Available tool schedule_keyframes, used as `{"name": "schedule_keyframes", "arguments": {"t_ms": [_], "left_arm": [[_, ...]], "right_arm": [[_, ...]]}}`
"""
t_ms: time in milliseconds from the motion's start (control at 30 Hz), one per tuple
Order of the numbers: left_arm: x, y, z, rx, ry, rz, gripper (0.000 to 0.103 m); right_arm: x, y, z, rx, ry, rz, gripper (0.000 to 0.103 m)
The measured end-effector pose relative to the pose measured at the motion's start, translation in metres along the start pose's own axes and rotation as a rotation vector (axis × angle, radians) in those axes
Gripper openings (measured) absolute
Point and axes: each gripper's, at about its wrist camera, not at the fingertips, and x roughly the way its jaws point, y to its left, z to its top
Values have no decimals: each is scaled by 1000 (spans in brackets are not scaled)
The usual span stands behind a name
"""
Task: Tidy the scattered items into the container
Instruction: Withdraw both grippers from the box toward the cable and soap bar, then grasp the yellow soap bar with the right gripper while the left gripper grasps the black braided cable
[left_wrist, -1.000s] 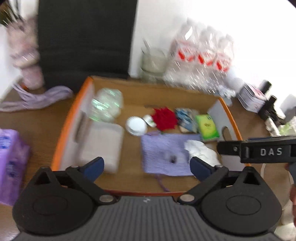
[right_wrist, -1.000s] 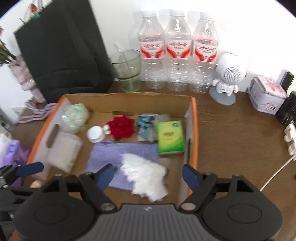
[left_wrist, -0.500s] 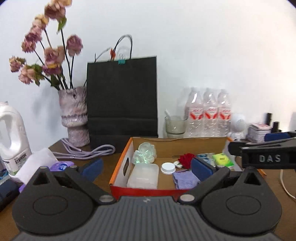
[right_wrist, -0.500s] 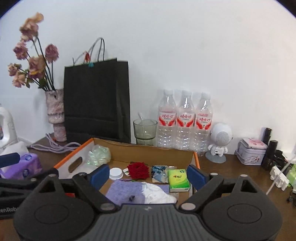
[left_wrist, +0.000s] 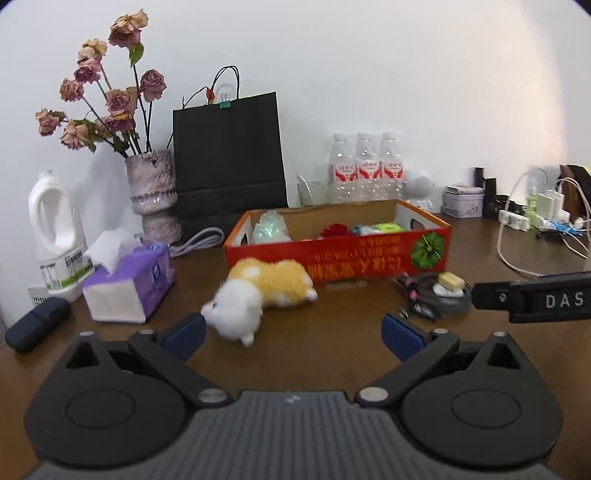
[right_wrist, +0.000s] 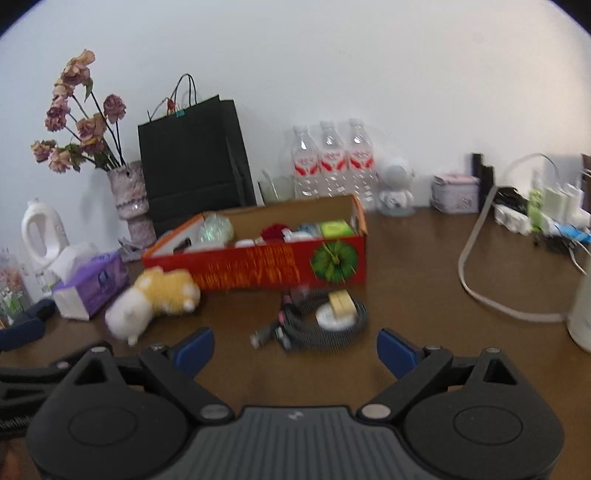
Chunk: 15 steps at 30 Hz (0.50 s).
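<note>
Mostly done, I judge: the box (left_wrist: 373, 254) already holds a red flower (left_wrist: 334, 230), a green pack (left_wrist: 386, 227), a shiny crumpled wad (left_wrist: 269, 227) and a few other small bits I cannot name from this low angle. It sits mid-table, its red printed side facing me.

Outside it I count what is left. A plush toy (left_wrist: 258, 291), orange and white, lies on its side just in front of the box's left end, near my left claw (left_wrist: 291, 330). A coiled cable (right_wrist: 321, 325) lies in front of the box's right end, with a white round thing and a small yellow block (right_wrist: 341, 301) resting on the coil. That coil sits ahead of my right claw (right_wrist: 295, 349).

Both claws are spread wide and carry nothing; each hovers low over the table, short of its nearest item.

Further out, a purple tissue box (left_wrist: 129, 284) and a white jug (left_wrist: 57, 232) stand to the left, a vase (left_wrist: 153, 192) of dried roses and a black bag (left_wrist: 229, 158) behind, and three bottles (left_wrist: 365, 170) by the wall. Whether the tissue box counts as clutter I cannot say.

As for writing: "DAS" reads clearly on the right claw's arm where it crosses the left view. The box's yellow print beside a green emblem is too blurred to read, as are the bottles' red labels.
</note>
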Motion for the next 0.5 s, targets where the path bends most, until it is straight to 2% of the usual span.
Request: {"name": "schedule_keyframes", "arguments": {"t_ms": [167,300,333,400,467,500], "left_arm": [[0,1,-18,-37,76,-57,103],[7,-8,-15,-2,83,-131,103],[10,-10,-12,0,81,-144,101],[21,-13,-5,-5,97,-167,97],[35,-16,4,-14,121,-183,86],[41,-18,9,-18,124,-187,84]], "right_arm": [[-13,-2,-16,-27,2,-23,95],[4,-13,-6,-48,29,-78,92],[12,-17,0,-51,32,-80,92],[33,-23,14,-50,45,-65,83],[59,-24,28,-70,68,-38,77],[73,-24,34,-87,73,-34,75]]}}
